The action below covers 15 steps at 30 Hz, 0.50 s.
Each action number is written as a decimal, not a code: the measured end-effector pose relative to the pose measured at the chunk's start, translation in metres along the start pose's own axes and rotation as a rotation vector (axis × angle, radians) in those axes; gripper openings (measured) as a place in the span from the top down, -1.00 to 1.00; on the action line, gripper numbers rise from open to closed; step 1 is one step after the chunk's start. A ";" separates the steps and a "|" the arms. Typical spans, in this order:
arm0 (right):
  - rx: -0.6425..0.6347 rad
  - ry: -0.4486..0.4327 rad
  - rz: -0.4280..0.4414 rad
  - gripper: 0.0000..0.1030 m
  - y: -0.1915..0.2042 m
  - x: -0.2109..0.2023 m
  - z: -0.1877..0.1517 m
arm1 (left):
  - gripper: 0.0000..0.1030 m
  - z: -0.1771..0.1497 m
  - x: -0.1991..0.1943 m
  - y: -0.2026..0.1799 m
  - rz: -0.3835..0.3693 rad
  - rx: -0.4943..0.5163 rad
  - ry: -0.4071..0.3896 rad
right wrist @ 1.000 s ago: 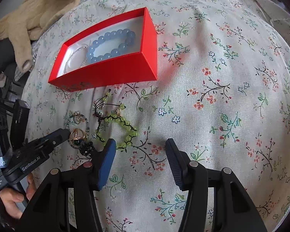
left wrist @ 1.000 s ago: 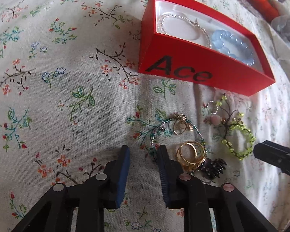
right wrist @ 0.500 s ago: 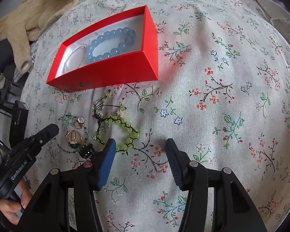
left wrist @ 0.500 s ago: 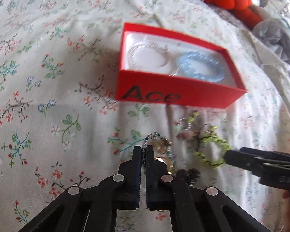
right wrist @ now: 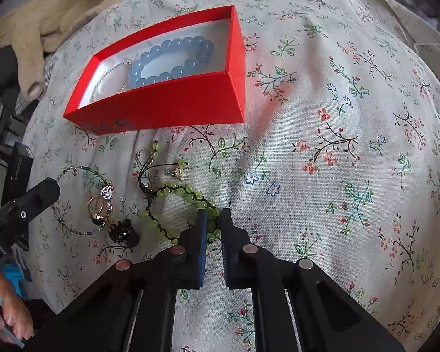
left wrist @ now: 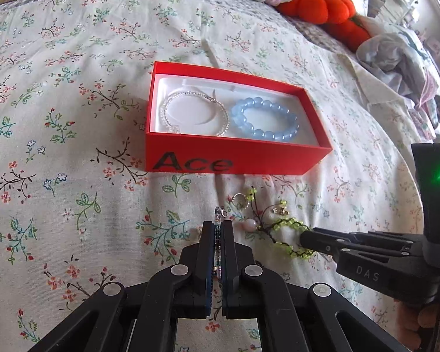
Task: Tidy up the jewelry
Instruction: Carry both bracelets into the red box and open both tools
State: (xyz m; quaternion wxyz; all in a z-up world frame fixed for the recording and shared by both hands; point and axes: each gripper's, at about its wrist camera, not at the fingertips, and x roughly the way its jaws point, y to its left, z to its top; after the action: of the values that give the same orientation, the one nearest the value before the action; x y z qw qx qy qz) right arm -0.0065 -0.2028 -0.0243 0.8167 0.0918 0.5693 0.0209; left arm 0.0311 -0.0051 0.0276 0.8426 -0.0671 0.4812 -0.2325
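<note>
Two handheld black grippers pinch bracelets on a floral bedspread (left wrist: 73,117), near an open red cardboard box (left wrist: 234,161).

The left gripper (left wrist: 217,226) is closed on a thin green-and-silver beaded strand (right wrist: 82,173). The right gripper (right wrist: 212,220), jaws just drawn together, clamps the lime-green beaded cord bracelet (right wrist: 179,190). Gold rings (right wrist: 98,208) lie between them. The box holds a pale-blue bead bracelet (left wrist: 264,120) and a clear-bead one (left wrist: 195,114).

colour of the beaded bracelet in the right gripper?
Yellow-green beads on dark cord, pinched by the right gripper; clearest in the right wrist view.
</note>
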 end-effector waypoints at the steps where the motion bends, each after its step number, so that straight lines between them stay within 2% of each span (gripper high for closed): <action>1: -0.006 -0.002 0.000 0.88 0.001 -0.001 0.000 | 1.00 0.001 -0.001 0.000 -0.003 0.003 0.000; 15: -0.008 -0.130 0.132 0.88 0.004 -0.061 0.007 | 1.00 0.010 -0.027 -0.015 -0.059 0.034 -0.067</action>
State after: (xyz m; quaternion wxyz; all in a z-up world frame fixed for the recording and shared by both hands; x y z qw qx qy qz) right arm -0.0206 -0.2088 0.0353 0.8493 0.1270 0.5076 0.0708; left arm 0.0232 -0.0070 0.0588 0.8520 -0.0746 0.4464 -0.2633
